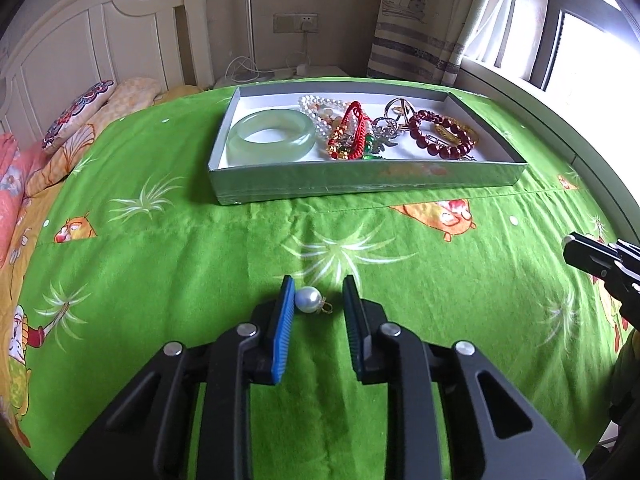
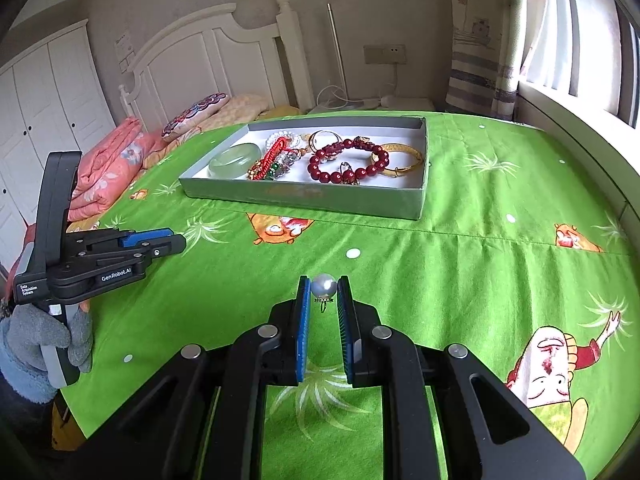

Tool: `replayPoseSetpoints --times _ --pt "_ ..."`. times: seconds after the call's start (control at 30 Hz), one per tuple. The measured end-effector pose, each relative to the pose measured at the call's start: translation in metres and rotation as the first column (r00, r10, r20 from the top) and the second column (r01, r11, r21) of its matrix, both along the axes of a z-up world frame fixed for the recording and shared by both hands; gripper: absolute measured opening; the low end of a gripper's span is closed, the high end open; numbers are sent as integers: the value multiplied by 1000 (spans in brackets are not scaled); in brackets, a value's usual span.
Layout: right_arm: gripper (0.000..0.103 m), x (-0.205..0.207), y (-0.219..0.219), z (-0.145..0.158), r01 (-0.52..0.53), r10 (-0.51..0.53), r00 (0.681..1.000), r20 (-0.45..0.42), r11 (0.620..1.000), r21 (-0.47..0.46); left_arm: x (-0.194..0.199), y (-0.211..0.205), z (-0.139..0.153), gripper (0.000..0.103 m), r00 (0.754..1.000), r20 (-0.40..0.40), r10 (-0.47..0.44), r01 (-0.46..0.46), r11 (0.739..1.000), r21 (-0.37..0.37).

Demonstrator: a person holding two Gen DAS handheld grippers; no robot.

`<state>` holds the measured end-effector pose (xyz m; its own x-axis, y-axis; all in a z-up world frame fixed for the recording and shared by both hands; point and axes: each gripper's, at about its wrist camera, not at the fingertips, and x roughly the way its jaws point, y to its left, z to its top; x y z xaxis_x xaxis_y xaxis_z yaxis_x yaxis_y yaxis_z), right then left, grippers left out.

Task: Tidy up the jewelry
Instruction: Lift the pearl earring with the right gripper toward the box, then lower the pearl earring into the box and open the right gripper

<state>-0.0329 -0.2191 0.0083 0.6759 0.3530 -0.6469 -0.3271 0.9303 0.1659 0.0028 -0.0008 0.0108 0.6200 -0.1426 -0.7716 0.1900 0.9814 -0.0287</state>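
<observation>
Two pearl pendants, one at each gripper, over green bedspread (image 1: pixel 200 264).
Right gripper (image 2: pixel 324 292) pinches pearl (image 2: pixel 323 285); left gripper (image 1: pixel 318 296) spread around pearl (image 1: pixel 307 299), uncaught. Round bead may squirt free before tray (image 2: pixel 304 196).

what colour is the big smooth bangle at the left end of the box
Pale translucent green, jade-like. The bangle shows best in the left wrist view, lying inside the box.
</observation>
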Motion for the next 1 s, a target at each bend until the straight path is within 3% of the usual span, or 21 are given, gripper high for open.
replayPoseSetpoints --times 0.13,0.63,1.0 --pt "15 0 1 0 0 0 1000 1 1000 -7 0 1 0 18 1000 2 5 -5 1000 11" --pt "15 0 2 0 -8 8 1000 0 1000 -14 -2 -4 2 18 1000 12 -1 0 999 52" --pt "15 32 20 14 -25 27 998 56 999 -44 20 -25 43 18 995 101 -13 4 995 95"
